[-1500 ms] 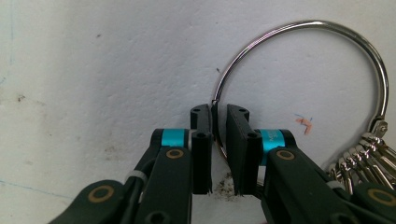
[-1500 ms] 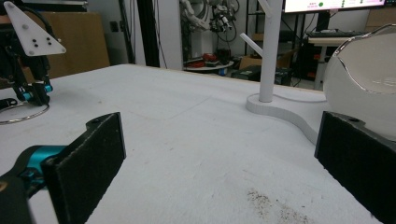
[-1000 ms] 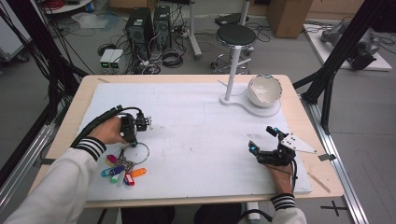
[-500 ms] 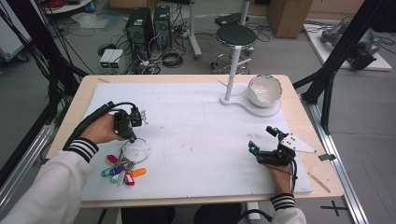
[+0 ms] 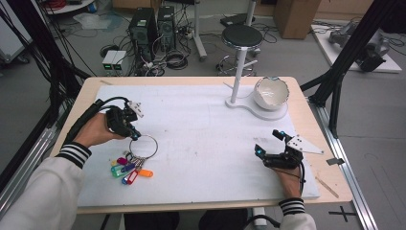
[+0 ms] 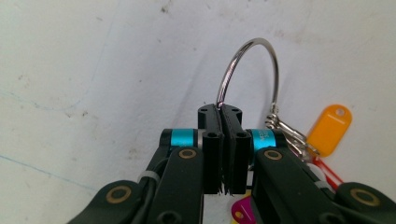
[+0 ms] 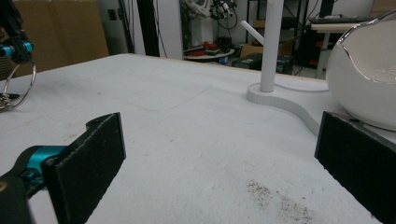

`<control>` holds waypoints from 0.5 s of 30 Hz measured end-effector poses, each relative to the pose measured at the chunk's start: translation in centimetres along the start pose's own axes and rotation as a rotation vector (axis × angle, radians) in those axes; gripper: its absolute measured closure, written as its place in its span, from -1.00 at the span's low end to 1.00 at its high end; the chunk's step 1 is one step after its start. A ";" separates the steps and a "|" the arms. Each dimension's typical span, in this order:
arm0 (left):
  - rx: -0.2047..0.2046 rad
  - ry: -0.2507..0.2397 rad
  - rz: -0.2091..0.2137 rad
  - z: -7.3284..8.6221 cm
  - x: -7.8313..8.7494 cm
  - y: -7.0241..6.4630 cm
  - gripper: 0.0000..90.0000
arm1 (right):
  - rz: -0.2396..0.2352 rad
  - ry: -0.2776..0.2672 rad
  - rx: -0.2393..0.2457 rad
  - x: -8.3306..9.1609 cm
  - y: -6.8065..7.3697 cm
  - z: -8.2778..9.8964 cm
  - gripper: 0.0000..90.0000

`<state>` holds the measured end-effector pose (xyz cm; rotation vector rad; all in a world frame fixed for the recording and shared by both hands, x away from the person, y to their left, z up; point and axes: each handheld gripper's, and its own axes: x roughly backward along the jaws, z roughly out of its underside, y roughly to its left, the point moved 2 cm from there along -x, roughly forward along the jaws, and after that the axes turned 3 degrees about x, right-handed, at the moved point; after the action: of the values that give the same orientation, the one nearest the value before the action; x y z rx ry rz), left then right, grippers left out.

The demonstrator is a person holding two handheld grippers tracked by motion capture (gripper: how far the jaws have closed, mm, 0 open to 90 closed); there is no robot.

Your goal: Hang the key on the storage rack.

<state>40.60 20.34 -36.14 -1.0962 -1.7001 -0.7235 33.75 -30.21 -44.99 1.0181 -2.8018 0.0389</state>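
Left claw (image 6: 223,122) pinches key ring (image 6: 252,70); right claw (image 7: 219,163) wide near bowl (image 7: 369,79)

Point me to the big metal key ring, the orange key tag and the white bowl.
Big metal key ring (image 6: 271,65), left gripper view, top of its arc.
Orange plastic key tag (image 6: 329,129), left gripper view, its middle.
White ceramic bowl (image 5: 271,93), high view, inside wall.

Left clamped, right wide open and parked.

My left gripper (image 5: 133,134) sits at the table's left side, jaws pinched tight together, tips pointing down and to the right; the left hand (image 5: 98,130) wraps its body, white sleeve with striped cuff trailing to the bottom-left corner. My right gripper (image 5: 269,145) lies low near the front right edge, jaws spread wide, right hand (image 5: 289,177) behind it, forearm coming up from below.
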 end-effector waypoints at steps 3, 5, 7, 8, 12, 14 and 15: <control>0.016 -0.064 0.011 0.0 0.4 0.1 0.94 | -0.013 0.003 -0.021 0.0 -0.1 -0.1 -0.97; 0.026 -0.111 0.028 0.0 0.8 0.1 0.94 | -0.019 0.023 -0.033 -0.1 -0.1 -0.2 -0.97; 0.039 -0.165 0.042 -0.2 1.0 0.0 0.94 | -0.050 0.038 -0.033 -0.3 -0.1 -0.6 -0.97; 0.032 -0.186 0.046 -0.3 1.2 -0.1 0.94 | -0.050 0.038 -0.033 -0.3 -0.1 -0.6 -0.97; 0.032 -0.276 0.066 -0.9 1.7 -0.5 0.94 | -0.096 0.047 0.004 -0.7 0.6 -1.8 -0.97; 0.020 -0.317 0.069 -1.2 1.9 -0.7 0.94 | -0.114 0.043 0.014 -0.9 0.9 -2.6 -0.97; 0.014 -0.331 0.076 -1.3 1.9 -0.7 0.94 | -0.125 0.044 0.015 -1.0 1.0 -3.0 -0.97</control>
<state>40.18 19.58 -33.85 -1.3187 -1.9227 -0.5002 34.28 -28.55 -42.17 1.1787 -2.6967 0.0660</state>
